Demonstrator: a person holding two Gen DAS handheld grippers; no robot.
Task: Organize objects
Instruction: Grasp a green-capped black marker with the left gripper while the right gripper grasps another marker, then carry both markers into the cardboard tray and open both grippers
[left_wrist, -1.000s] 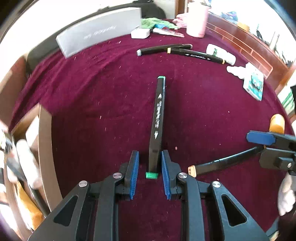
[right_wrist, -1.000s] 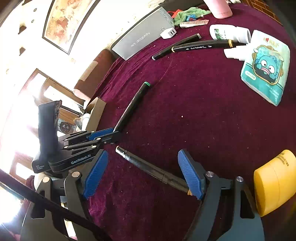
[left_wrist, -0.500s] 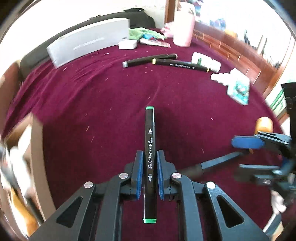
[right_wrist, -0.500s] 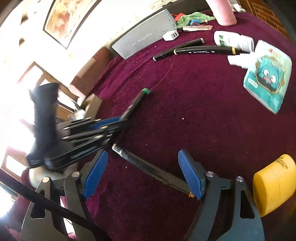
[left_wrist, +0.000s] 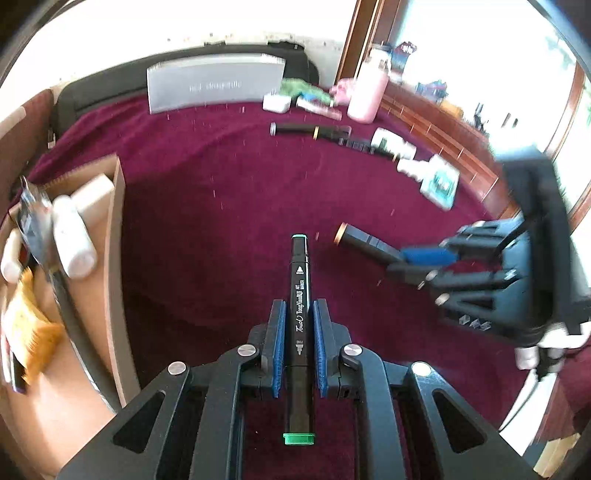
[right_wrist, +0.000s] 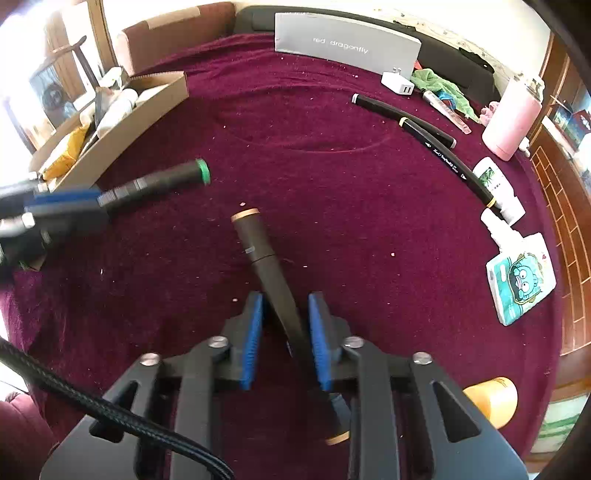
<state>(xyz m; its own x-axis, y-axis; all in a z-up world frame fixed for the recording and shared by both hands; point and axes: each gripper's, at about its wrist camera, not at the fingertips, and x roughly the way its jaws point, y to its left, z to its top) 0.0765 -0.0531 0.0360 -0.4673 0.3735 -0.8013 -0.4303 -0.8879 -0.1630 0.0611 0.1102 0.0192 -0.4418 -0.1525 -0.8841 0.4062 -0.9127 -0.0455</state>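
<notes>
My left gripper (left_wrist: 298, 347) is shut on a black marker with green caps (left_wrist: 300, 295) and holds it above the maroon cloth; it also shows in the right wrist view (right_wrist: 162, 181). My right gripper (right_wrist: 284, 325) is shut on a black marker with orange caps (right_wrist: 266, 258), lifted off the cloth; this marker also shows in the left wrist view (left_wrist: 364, 242). Two more black markers (right_wrist: 424, 129) lie at the far right of the table. An open cardboard box (left_wrist: 118, 236) with several items stands at the left.
A grey box (right_wrist: 347, 44) stands at the back. A white charger (right_wrist: 397, 83), a pink bottle (right_wrist: 511, 118), a white bottle (right_wrist: 495, 184), a teal tissue pack (right_wrist: 521, 280) and an orange-yellow container (right_wrist: 491, 402) sit along the right side.
Both grippers closed on their markers and lifted them off the cloth. The left gripper swung toward the cardboard box; the right gripper turned to face the table's back.
</notes>
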